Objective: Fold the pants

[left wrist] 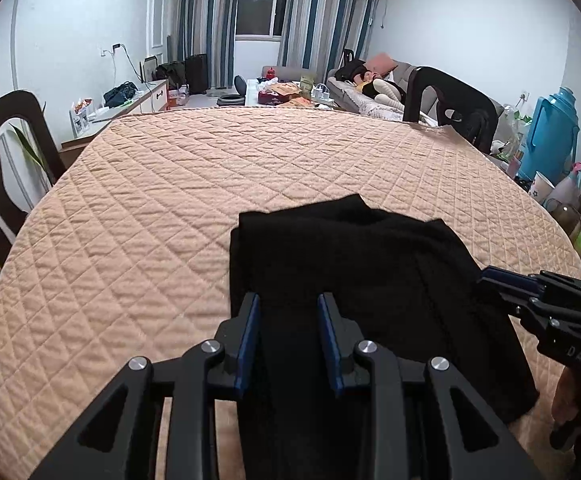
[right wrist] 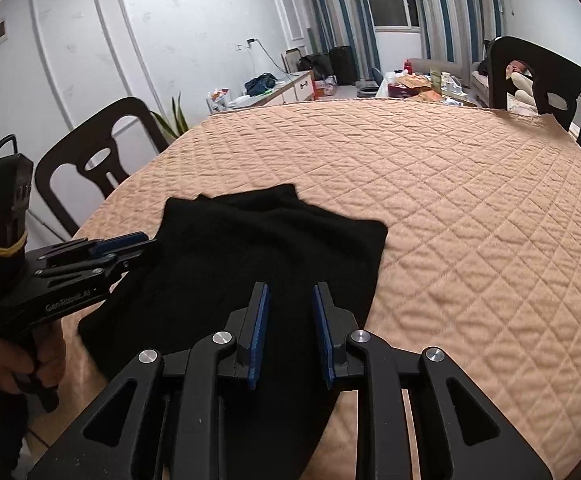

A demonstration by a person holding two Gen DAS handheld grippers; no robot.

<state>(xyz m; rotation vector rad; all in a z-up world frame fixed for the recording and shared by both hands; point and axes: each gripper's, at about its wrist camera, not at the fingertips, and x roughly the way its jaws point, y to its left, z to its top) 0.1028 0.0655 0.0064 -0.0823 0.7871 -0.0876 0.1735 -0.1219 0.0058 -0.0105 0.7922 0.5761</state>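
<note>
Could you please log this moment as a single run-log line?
pants: black, folded, flat on quilted table cover | left gripper: open above pants | right gripper: open above pants

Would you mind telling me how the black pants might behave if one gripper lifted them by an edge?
The black pants lie flat in soft layers, so they would probably droop and unfold. On the quilted table cover, they likely drag rather than slide.
</note>
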